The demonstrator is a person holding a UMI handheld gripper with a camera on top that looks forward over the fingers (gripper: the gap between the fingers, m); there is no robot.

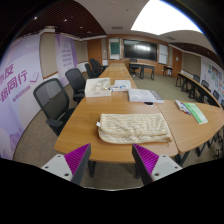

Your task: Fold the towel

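Observation:
A cream towel [132, 127] lies folded into a thick rectangle on the wooden table [85, 130], close to its near edge. My gripper [112, 158] hovers in front of the table edge, short of the towel. Its two fingers, with purple pads [78, 159], stand wide apart and nothing is between them. The towel rests just ahead of the fingers, untouched.
The long wooden table runs away from me with papers [141, 96], a white bundle [98, 87] and a green booklet [197, 113] on it. Black office chairs [52, 101] line the left side. A dark screen [138, 48] hangs on the far wall.

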